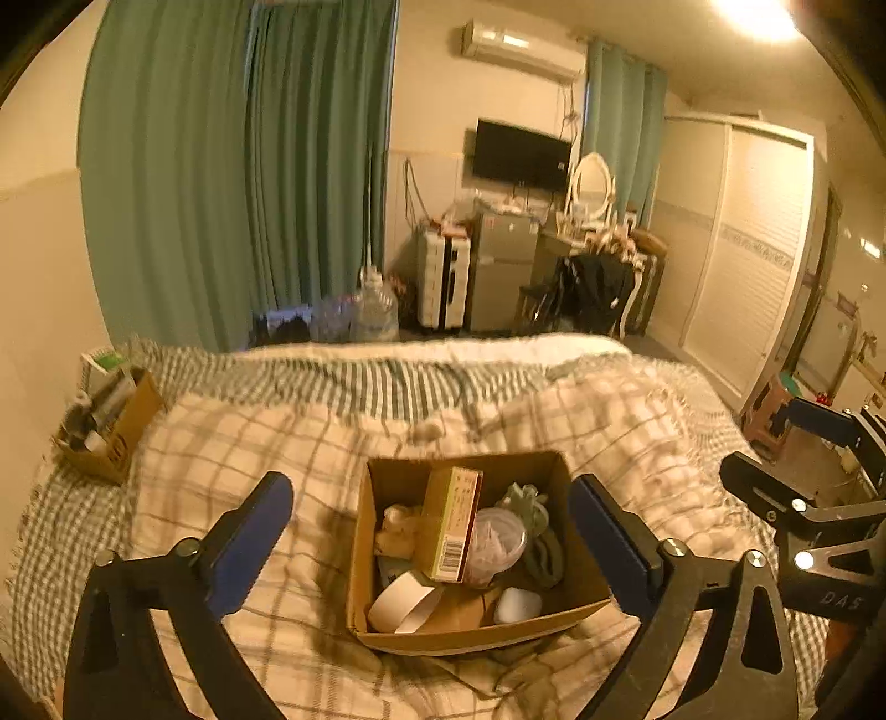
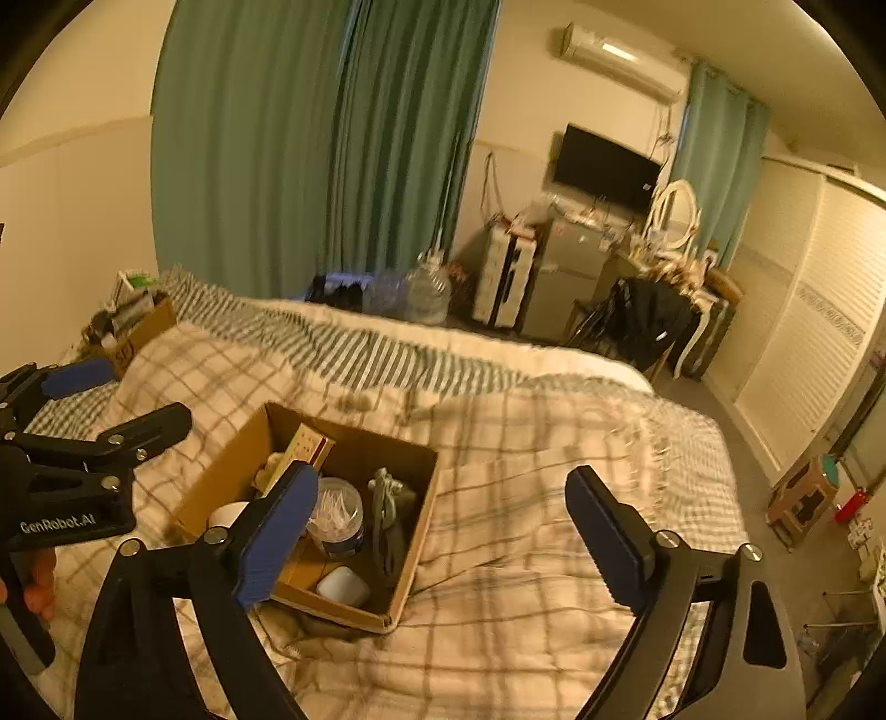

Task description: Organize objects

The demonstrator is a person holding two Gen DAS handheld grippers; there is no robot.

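Left view, boxes: two; near box lies on the blanket between the fingers of the left claw.
Left claw: wide open, holds nothing.
In near box: one carton, one jar, one white case.
Far box: well left of the near box.
Right view, right claw: wide open, empty, above blanket just right of the near box.

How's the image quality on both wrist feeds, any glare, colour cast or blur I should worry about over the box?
Left wrist view: strong orange cast, ceiling light blown out at the top right, cardboard box readable, bed edges soft. Right wrist view: same cast, no glare, blanket smeared, fisheye bending the curtains; left gripper and right gripper sharp.
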